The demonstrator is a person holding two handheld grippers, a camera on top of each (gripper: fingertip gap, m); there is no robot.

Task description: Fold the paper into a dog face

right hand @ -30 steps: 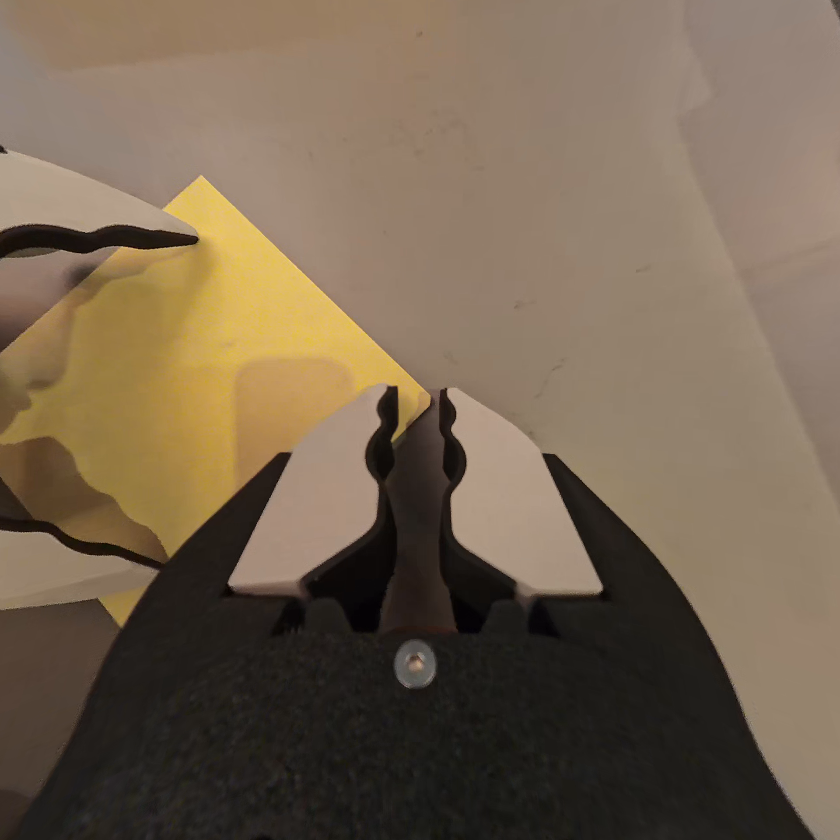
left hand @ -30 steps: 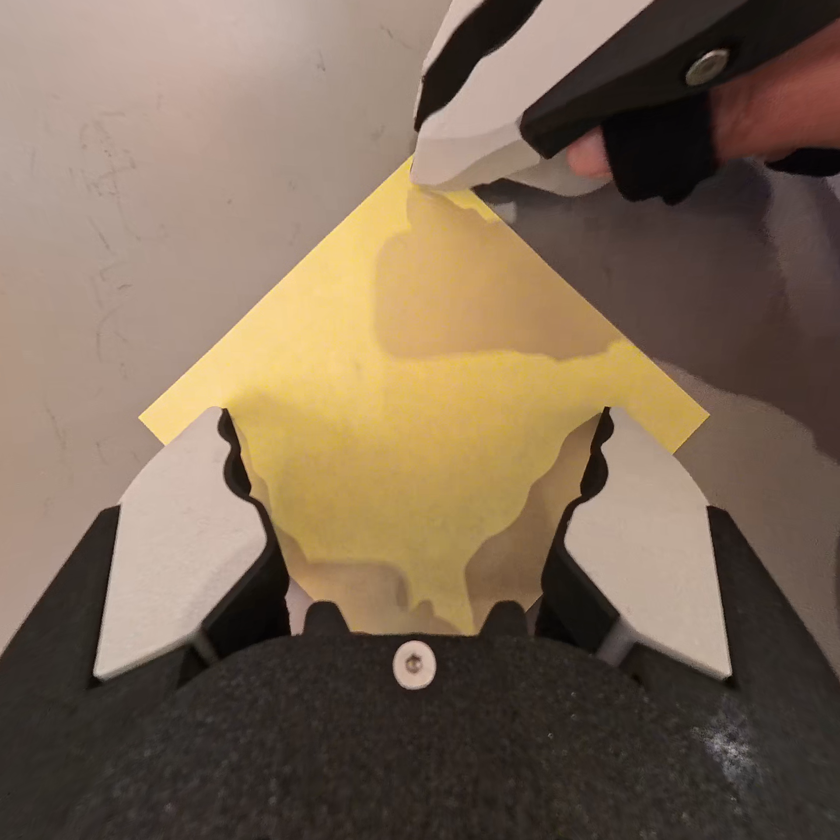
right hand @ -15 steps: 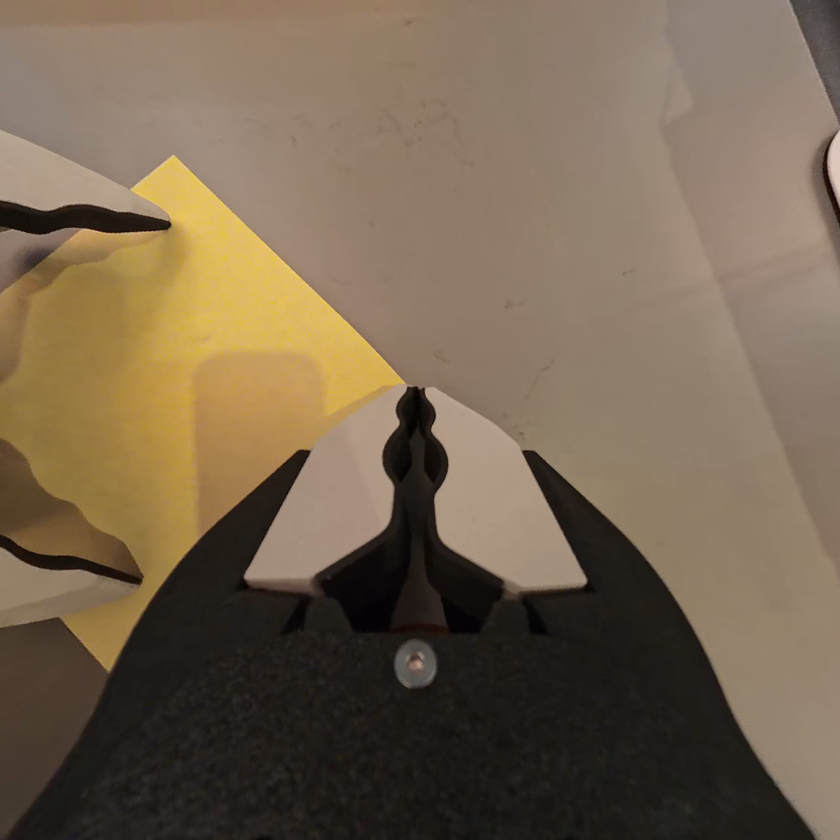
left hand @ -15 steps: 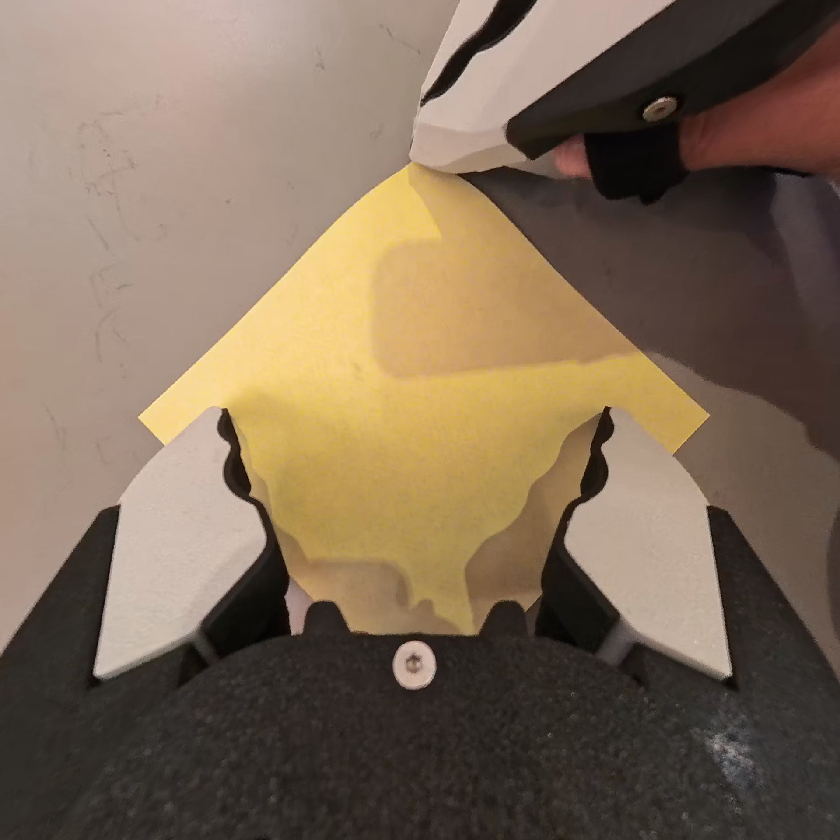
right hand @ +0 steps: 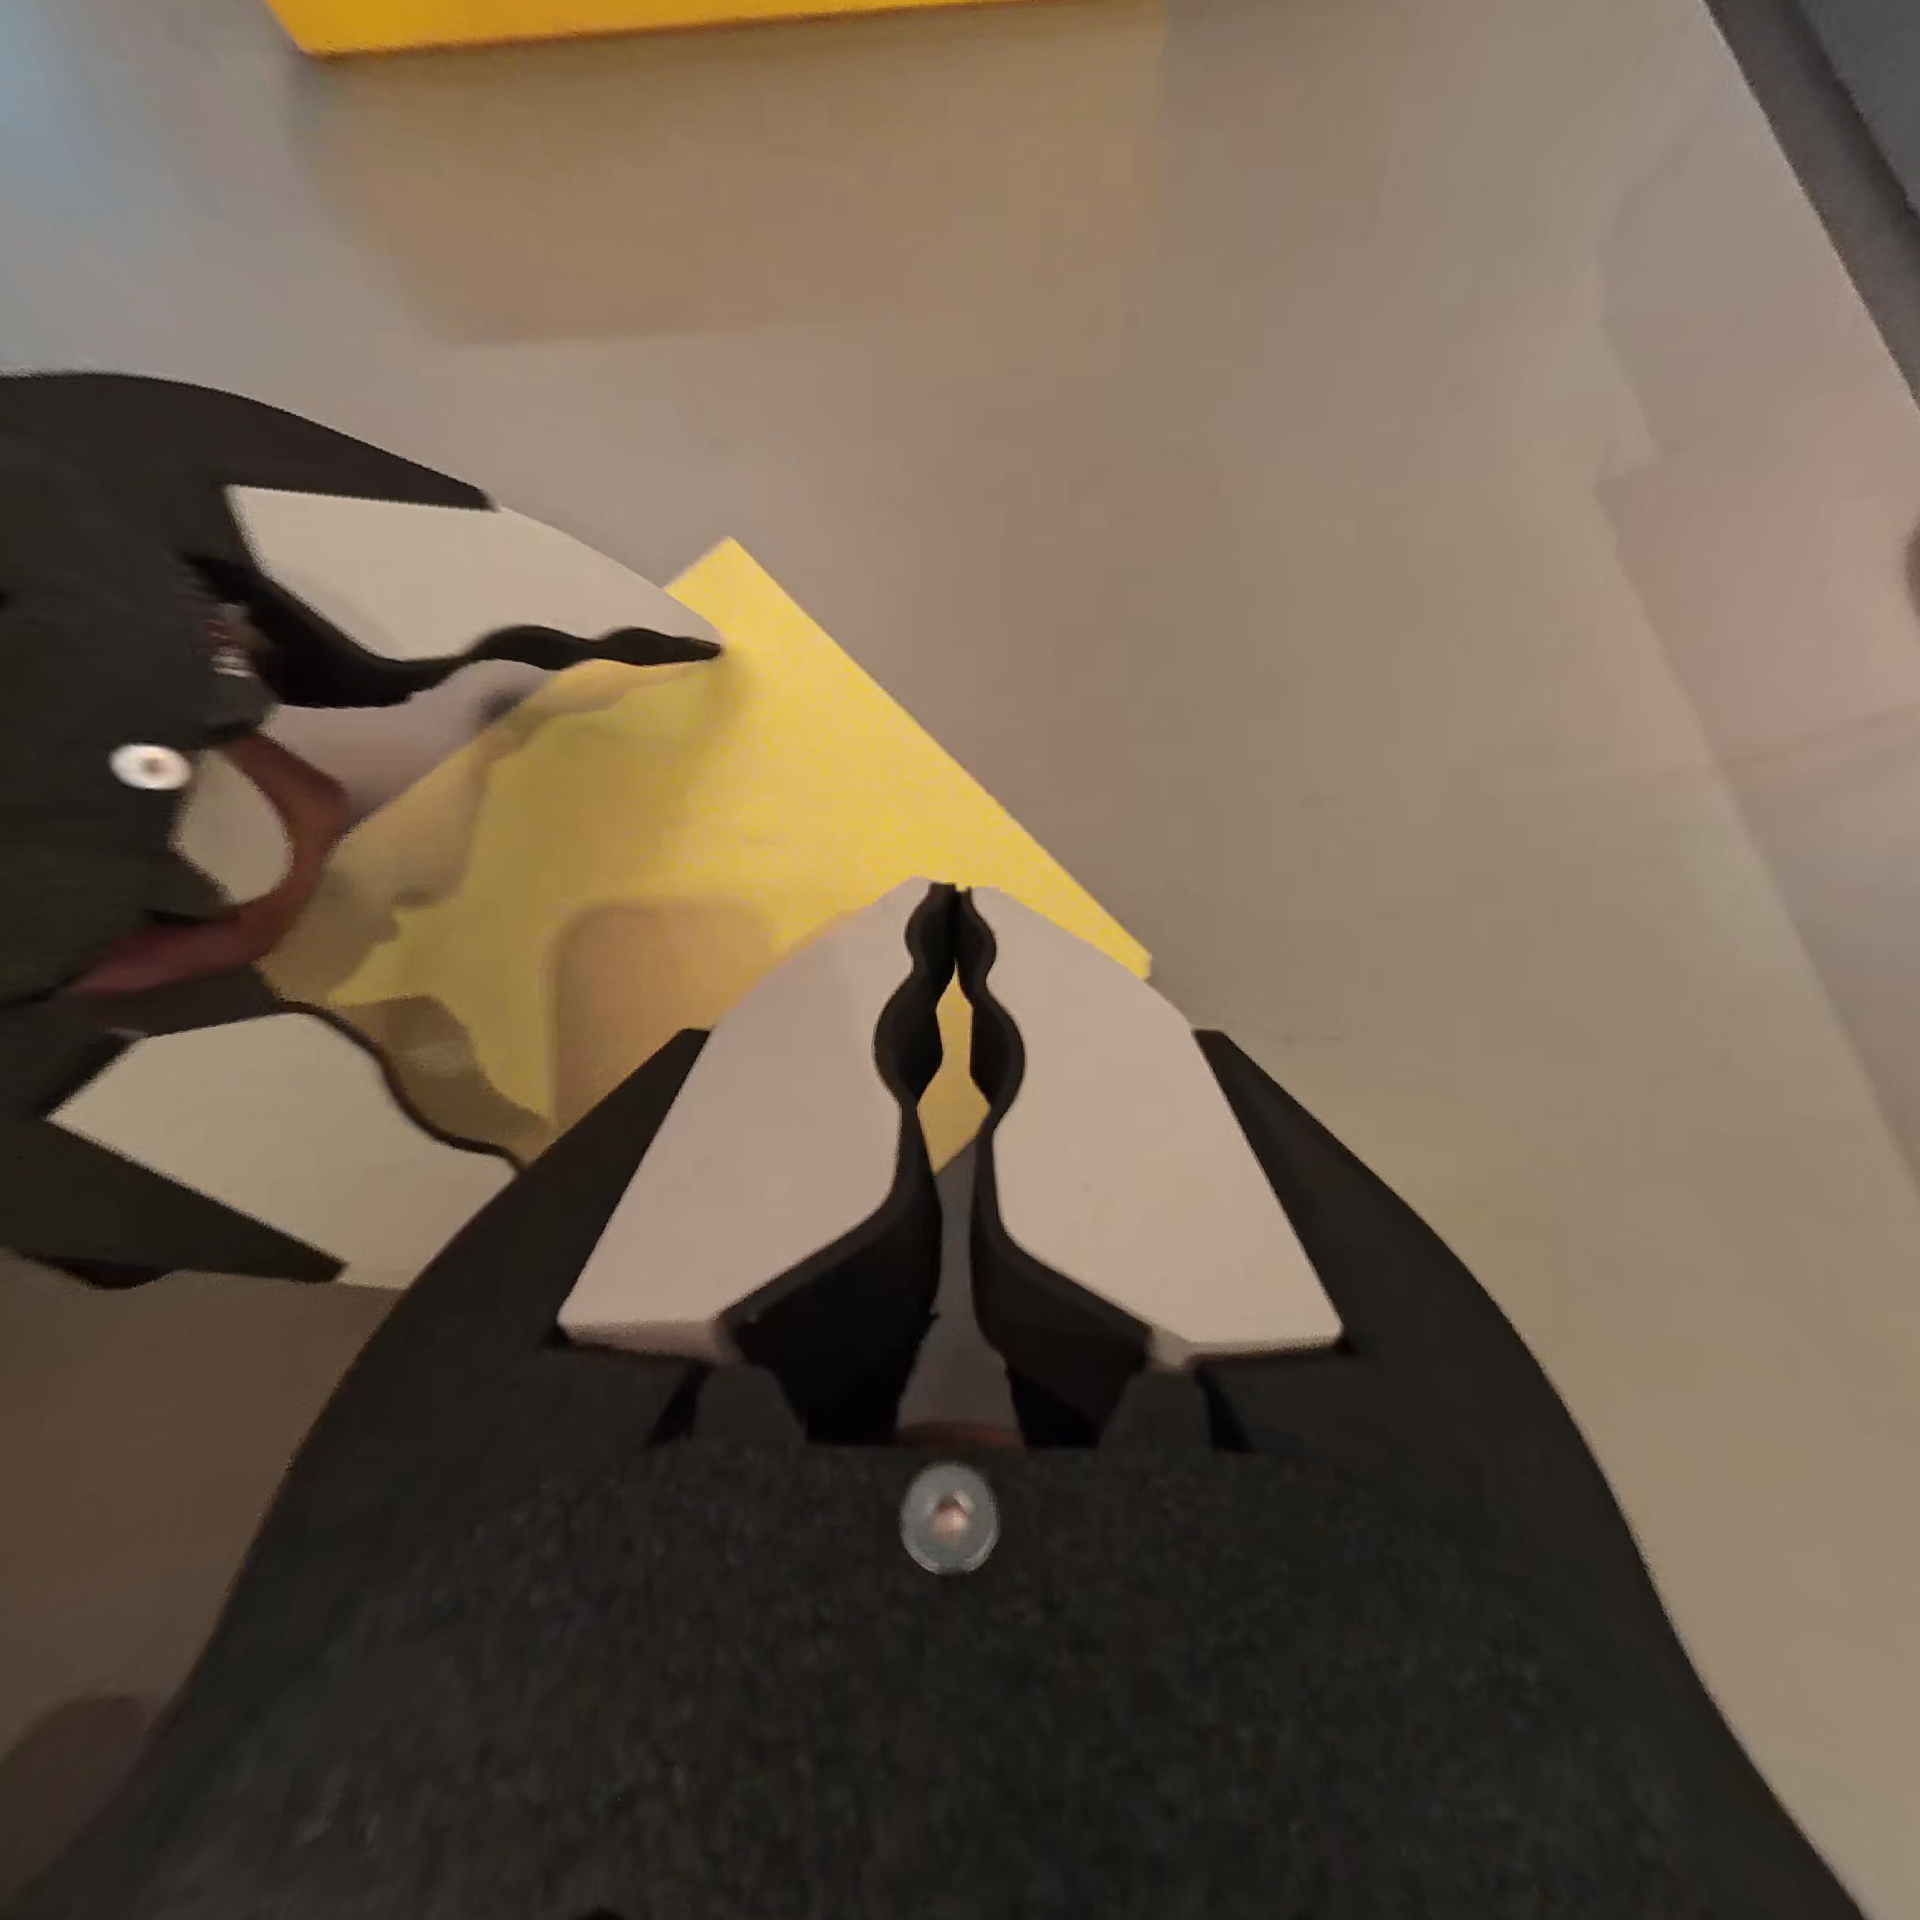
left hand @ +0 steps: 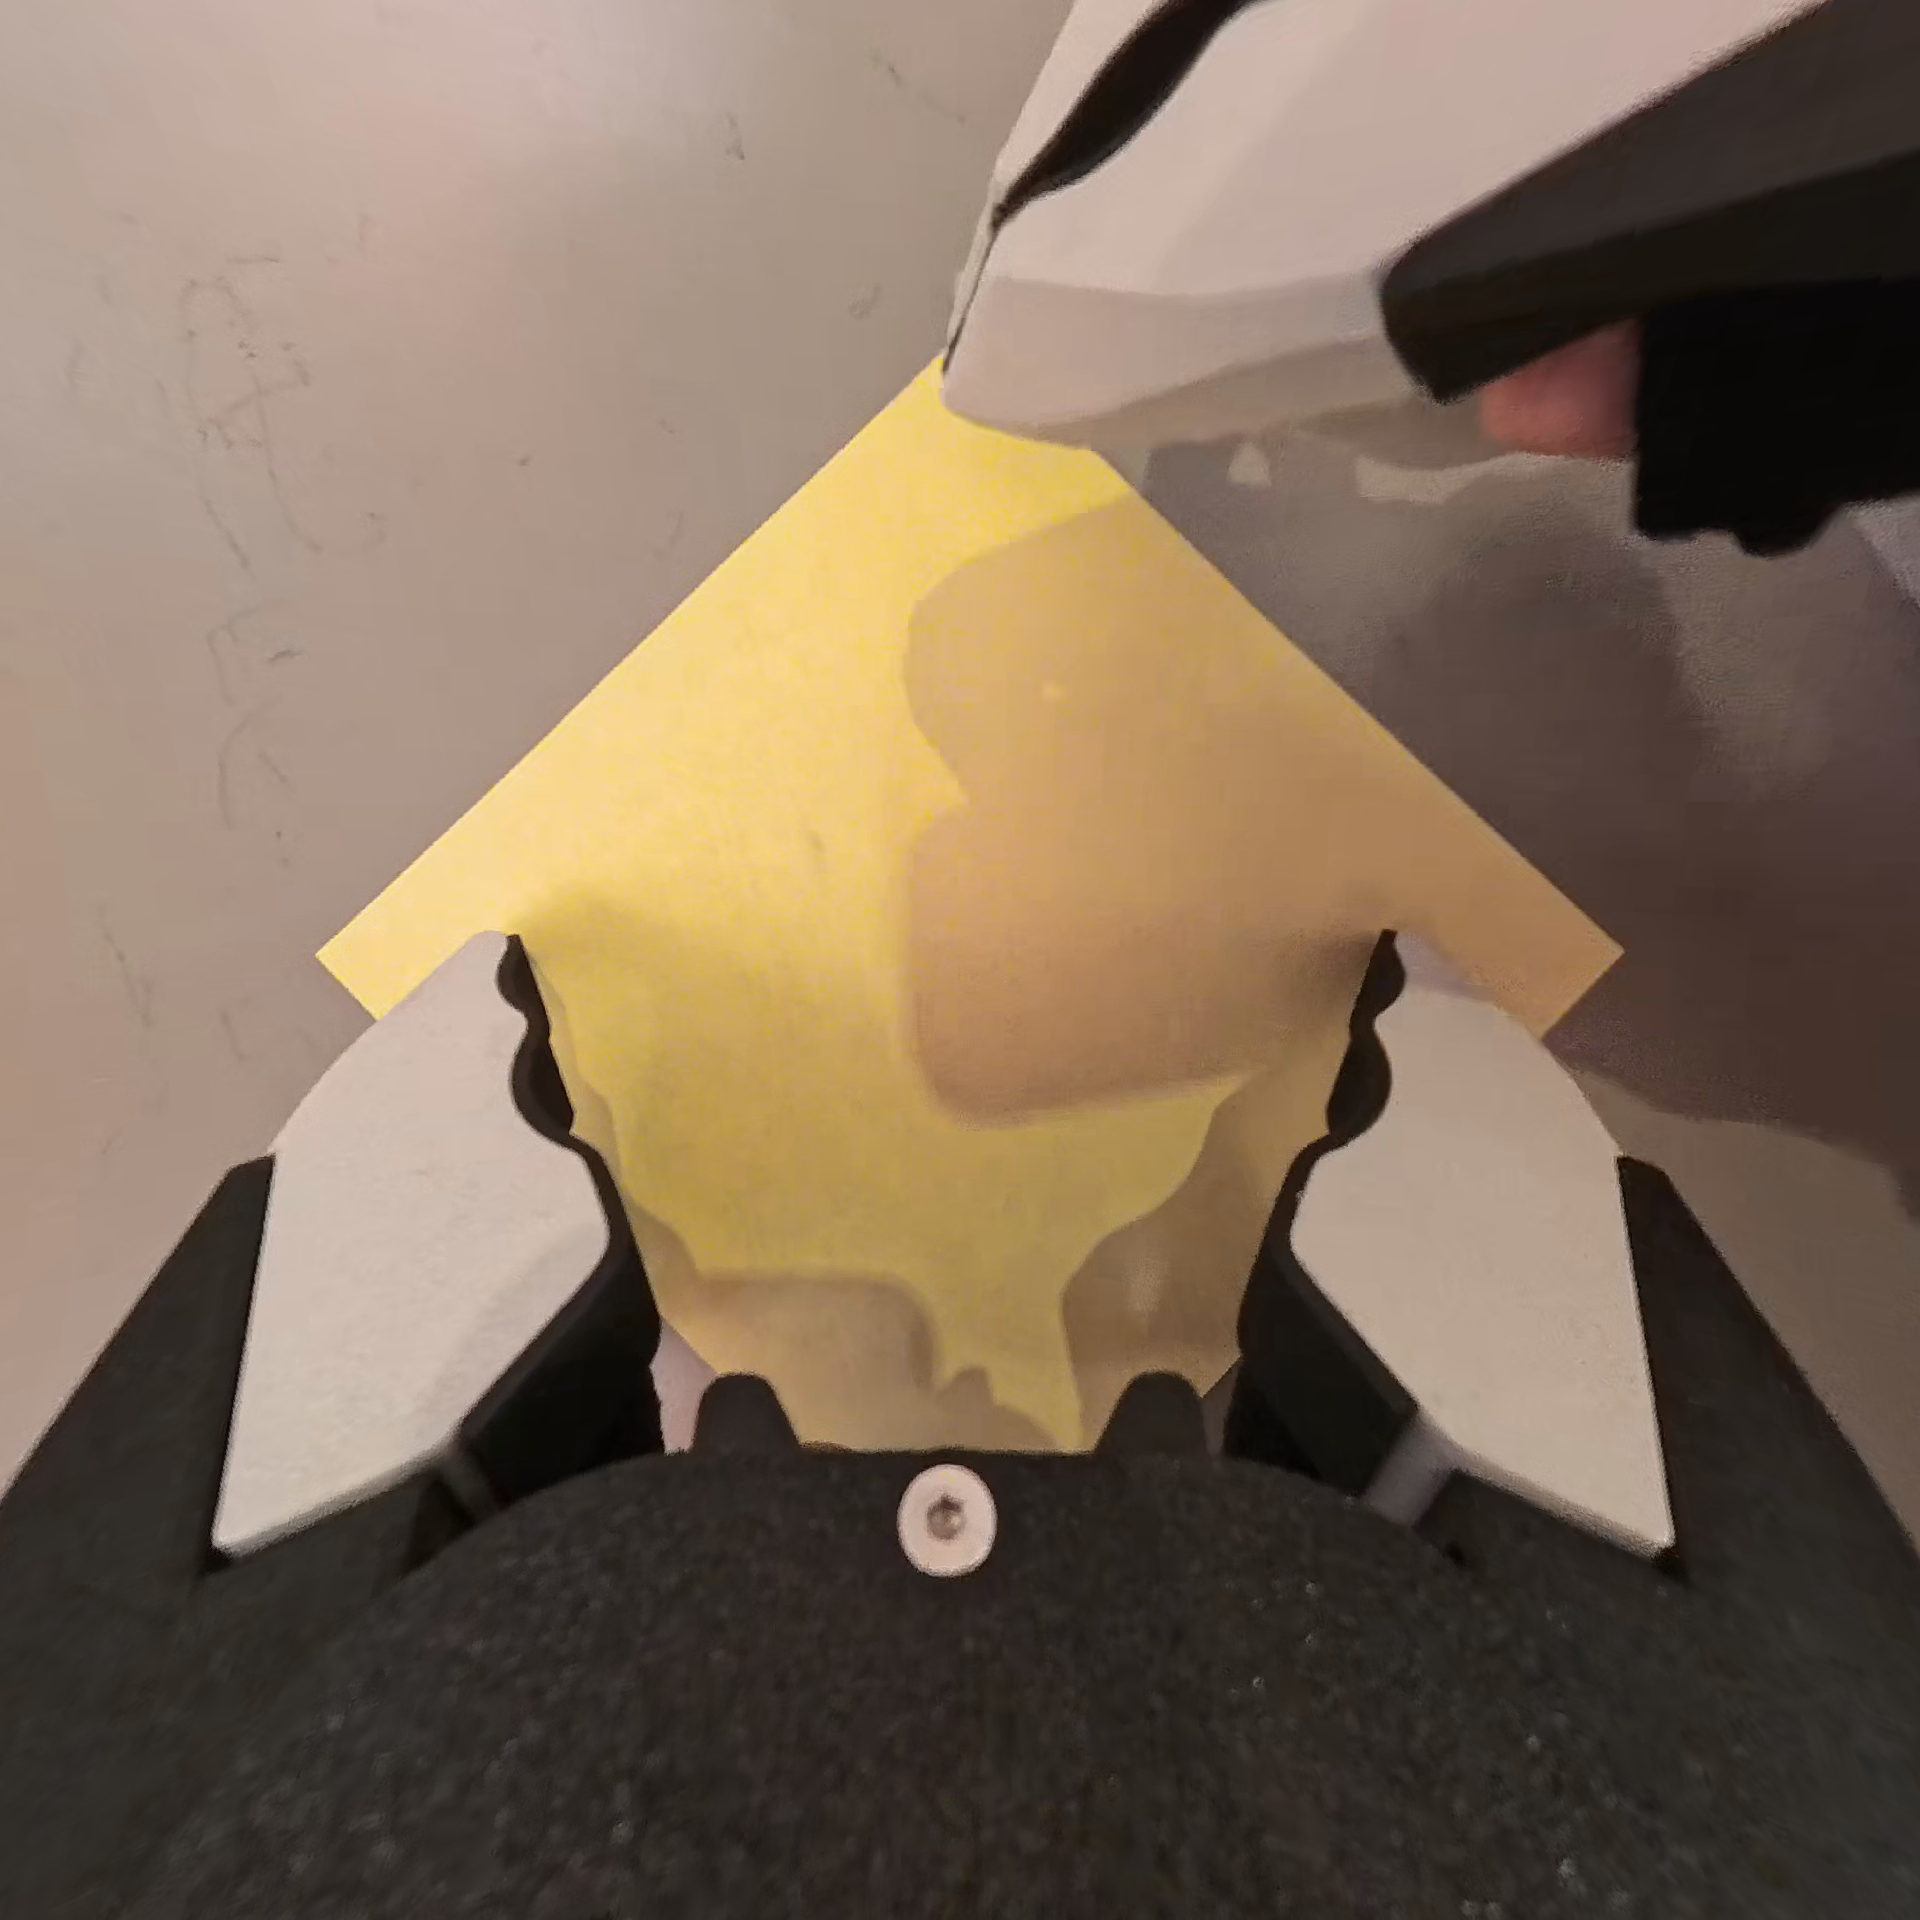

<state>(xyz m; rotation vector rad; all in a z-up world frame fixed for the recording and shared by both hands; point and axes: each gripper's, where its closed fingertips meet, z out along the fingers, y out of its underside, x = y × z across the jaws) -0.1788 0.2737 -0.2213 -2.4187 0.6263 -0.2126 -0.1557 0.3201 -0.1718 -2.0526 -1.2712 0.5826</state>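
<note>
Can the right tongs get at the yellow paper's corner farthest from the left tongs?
Probably yes: the right tongs, shut, sit at that corner of the flat yellow square paper, with nothing between; the open left tongs are clear.

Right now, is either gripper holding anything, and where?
Cannot tell: right gripper is shut at the yellow paper's far corner, grip unclear; left gripper is open.

No legible writing anywhere.

Left gripper (left hand: 945, 940) fingers spread wide, right gripper (right hand: 951, 891) seemingly closed
</note>
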